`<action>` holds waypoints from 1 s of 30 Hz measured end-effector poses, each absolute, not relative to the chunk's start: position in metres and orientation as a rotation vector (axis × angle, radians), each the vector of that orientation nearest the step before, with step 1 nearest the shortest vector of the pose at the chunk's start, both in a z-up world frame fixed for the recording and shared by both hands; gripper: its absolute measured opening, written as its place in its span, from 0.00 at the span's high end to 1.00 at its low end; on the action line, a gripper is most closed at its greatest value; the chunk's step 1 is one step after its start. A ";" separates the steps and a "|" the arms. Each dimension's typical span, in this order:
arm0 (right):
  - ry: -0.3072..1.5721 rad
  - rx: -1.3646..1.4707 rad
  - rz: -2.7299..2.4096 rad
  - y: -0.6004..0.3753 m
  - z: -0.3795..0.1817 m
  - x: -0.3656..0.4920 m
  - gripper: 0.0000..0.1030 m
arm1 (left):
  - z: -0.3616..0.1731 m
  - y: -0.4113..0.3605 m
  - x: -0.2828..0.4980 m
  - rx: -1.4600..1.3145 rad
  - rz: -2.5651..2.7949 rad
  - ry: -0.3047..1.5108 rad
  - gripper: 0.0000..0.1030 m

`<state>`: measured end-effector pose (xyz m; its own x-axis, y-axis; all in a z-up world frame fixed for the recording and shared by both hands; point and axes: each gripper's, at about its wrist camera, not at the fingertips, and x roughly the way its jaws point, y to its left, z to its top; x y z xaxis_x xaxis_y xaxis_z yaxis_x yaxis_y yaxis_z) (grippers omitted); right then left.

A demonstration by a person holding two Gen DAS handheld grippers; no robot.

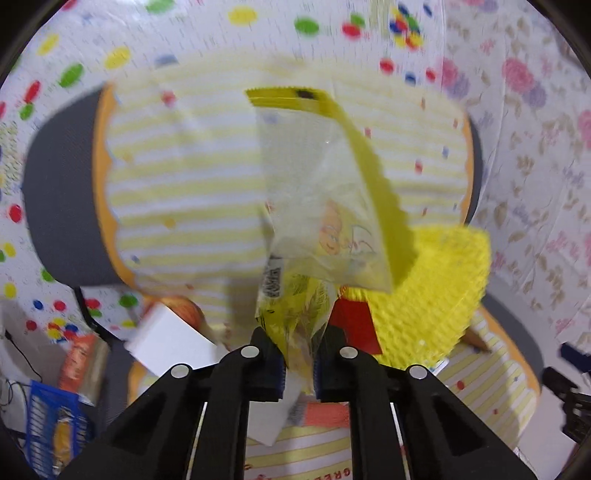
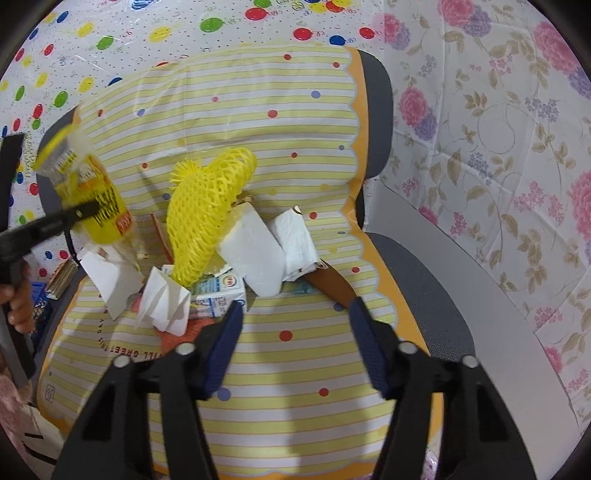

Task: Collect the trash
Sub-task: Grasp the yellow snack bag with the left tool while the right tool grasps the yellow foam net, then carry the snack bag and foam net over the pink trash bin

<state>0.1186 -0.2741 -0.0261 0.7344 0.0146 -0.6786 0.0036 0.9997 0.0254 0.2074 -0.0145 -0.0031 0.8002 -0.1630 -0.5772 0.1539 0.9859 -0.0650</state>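
The left tool (image 1: 299,363) is clamped on a yellow and clear wrapper (image 1: 325,206) and holds it in the air above the pile on the chair (image 2: 373,110), so I judge one piece picked but not yet binned. The right tool (image 2: 295,343) hangs with its jaws apart and empty, just in front of that pile. Left there are the yellow foam net (image 2: 207,214), white foam block (image 2: 255,251), crumpled tissue (image 2: 295,240) and small carton (image 2: 218,291); no bin is in sight.

Grey office chair (image 2: 436,291) draped with yellow striped sheet (image 2: 258,110), wall covering with coloured dots (image 2: 110,33), floral covering (image 2: 498,129) beside it
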 end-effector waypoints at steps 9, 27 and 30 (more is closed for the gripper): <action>0.720 0.064 0.116 -0.257 -0.015 0.117 0.52 | 0.008 0.028 0.133 -0.028 -0.107 0.640 0.89; 0.750 0.170 0.202 -0.227 -0.028 0.244 0.63 | -0.035 0.055 0.131 -0.081 -0.059 0.703 0.89; 0.718 0.175 0.239 -0.220 -0.010 0.244 0.87 | -0.030 0.055 0.132 -0.080 -0.060 0.693 0.89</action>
